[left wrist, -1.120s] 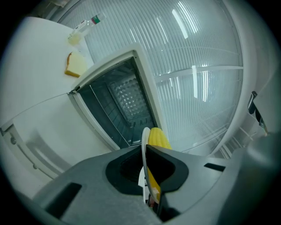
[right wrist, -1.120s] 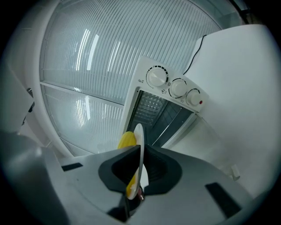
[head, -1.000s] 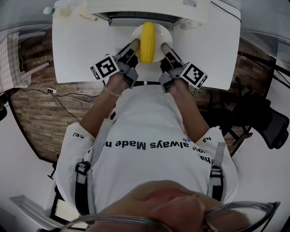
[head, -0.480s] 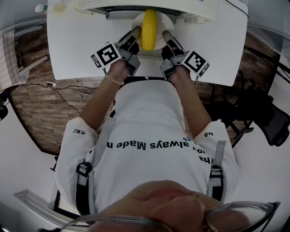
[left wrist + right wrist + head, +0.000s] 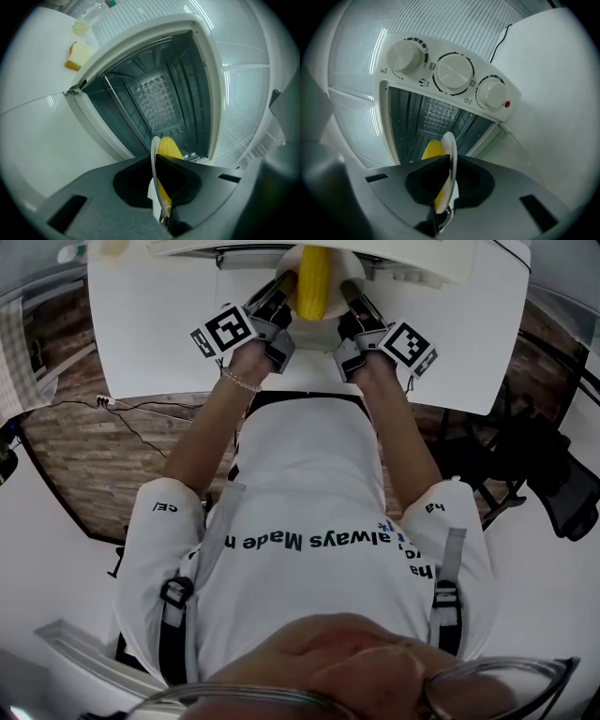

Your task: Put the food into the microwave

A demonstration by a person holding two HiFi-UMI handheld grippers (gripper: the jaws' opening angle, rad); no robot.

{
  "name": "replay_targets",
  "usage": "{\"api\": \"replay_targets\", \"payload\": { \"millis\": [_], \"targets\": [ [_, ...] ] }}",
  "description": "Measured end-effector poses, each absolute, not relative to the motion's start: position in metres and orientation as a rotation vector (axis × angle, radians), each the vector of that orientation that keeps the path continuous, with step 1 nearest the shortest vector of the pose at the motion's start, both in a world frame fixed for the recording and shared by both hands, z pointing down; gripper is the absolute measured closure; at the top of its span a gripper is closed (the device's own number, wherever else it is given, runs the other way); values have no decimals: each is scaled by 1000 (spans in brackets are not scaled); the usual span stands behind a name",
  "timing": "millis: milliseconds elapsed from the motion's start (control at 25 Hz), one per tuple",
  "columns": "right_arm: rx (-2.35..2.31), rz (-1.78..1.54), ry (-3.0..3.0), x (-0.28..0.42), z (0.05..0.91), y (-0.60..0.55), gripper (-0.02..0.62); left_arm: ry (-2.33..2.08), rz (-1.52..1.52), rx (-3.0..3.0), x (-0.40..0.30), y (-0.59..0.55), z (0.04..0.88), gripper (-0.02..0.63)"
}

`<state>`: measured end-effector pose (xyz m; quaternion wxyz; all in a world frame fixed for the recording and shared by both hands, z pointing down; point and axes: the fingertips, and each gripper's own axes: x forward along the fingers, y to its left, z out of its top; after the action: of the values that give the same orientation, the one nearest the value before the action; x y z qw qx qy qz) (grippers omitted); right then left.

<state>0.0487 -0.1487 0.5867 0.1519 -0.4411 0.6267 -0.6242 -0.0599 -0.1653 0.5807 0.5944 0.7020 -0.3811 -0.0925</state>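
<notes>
The left tongs [image 5: 283, 282] and right tongs [image 5: 348, 287] each clamp the plate [image 5: 153, 152]; only the right gripper view shows microwave dials [image 5: 452, 71].

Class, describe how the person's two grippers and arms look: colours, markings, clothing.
The left gripper and right gripper are dark grey, each carrying a white cube with black square markers. Short white T-shirt sleeves; thin bracelet on the left wrist.

White T-shirt [image 5: 300, 474], grey straps [image 5: 450, 563], thin bracelet [image 5: 240, 381].
Dark print crosses the chest (upside down from the head view); black buckles sit on the straps; the left gripper [image 5: 284, 285] and right gripper [image 5: 351, 292] are dark grey, each carrying a black-and-white marker cube [image 5: 225, 331].
</notes>
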Motion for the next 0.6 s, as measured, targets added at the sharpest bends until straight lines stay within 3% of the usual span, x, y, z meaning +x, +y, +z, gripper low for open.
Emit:
{"api": "replay_targets", "payload": {
  "millis": [600],
  "targets": [
    [-1280,-1796,1785,45,613,-167,569,-922,-252,1527,-64,-181,609,584]
  ]
}}
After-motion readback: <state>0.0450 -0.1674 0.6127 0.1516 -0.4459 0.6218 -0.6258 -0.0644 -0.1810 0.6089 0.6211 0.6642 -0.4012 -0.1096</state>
